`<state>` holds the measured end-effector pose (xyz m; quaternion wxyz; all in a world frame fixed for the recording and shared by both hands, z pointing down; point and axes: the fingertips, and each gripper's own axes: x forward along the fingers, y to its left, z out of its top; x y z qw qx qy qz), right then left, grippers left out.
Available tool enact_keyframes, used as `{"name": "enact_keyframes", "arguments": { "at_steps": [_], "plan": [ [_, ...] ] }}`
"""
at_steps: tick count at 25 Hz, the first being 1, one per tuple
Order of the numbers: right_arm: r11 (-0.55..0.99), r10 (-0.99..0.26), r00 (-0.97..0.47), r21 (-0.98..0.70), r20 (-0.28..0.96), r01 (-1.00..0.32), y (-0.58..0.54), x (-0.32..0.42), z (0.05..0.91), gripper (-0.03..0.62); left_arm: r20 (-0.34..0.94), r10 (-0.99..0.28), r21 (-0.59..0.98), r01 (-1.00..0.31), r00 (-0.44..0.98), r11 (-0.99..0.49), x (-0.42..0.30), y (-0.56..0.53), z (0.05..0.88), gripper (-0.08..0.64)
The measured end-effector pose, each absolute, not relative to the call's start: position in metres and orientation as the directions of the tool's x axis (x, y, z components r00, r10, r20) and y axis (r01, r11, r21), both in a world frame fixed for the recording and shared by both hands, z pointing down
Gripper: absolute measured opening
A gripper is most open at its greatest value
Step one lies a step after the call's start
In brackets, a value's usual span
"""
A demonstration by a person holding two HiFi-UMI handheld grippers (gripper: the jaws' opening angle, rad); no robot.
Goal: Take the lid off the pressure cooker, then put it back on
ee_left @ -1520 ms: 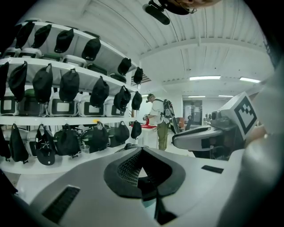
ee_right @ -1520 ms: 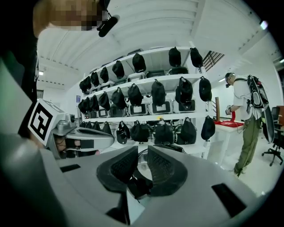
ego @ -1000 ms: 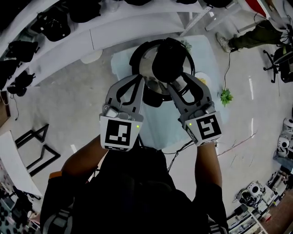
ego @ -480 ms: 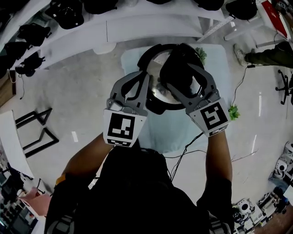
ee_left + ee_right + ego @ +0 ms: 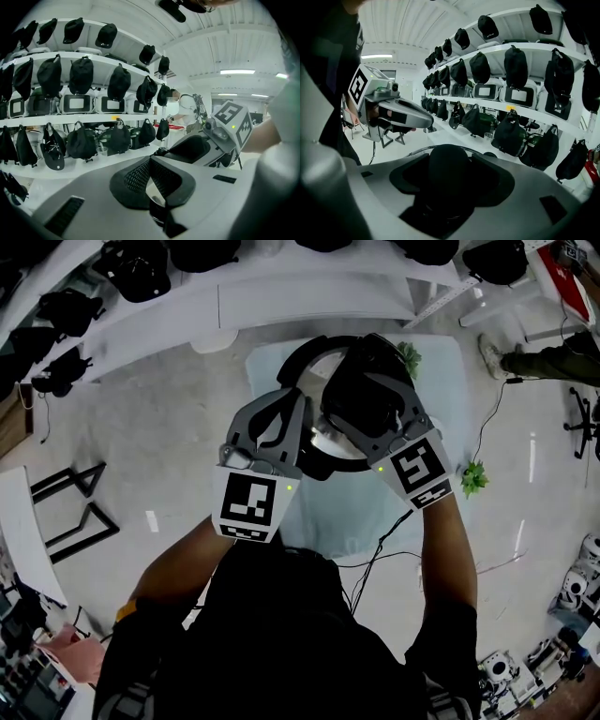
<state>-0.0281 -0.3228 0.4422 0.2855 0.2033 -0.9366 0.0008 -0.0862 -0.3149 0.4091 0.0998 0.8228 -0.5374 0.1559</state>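
The lid (image 5: 319, 374) sits on the pressure cooker (image 5: 289, 365), which stands on the pale blue table (image 5: 442, 390) right in front of the person, between the 2 grippers. The right gripper (image 5: 367, 381) hangs over the middle of the lid. Its jaws have just been opening and now stand wide, one on each side of the lid's big black knob (image 5: 443, 173) and, as far as its own view shows, without squeezing it. The left gripper (image 5: 151, 164) is at the cooker's near left side. Its pads (image 5: 136, 178) are drawn together at the tips, and they appear to pinch the black handle (image 5: 161, 218), with a strip of bright steel showing in the wedge between them, as if to steady the pot. With the lid down and the knob free, the pictures fit either a reach before the lift or a release after the lid is set back, and they do not settle which. In the 1st case both steps remain; in the 2nd, only drawing the grippers away remains. Whether the lid is locked cannot be seen. The cooker is round, of shiny steel with a dark rim, and the knob is smooth, domed and matte black.
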Motion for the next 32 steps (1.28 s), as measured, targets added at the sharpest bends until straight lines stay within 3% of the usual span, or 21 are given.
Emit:
{"name": "enact_keyframes", "arguments": {
  "at_steps": [9, 19, 32],
  "plan": [
    [0.888, -0.429, -0.711, 0.113, 0.558, -0.446, -0.327, -0.031, 0.448, 0.304, 0.343, -0.865, 0.014, -0.923, 0.367, -0.386, -0.090, -0.318, 0.404, 0.006],
    [0.948, -0.307, -0.768, 0.108, 0.562, -0.300, -0.324, -0.028, 0.445, 0.291, 0.361, -0.862, 0.015, -0.927, 0.355, -0.376, -0.100, -0.318, 0.409, 0.006],
    [0.943, -0.330, -0.796, 0.132, 0.507, -0.307, -0.313, -0.031, 0.408, 0.291, 0.340, -0.875, 0.004, -0.931, 0.345, -0.366, -0.105, -0.303, 0.394, 0.005]
  ]
}}
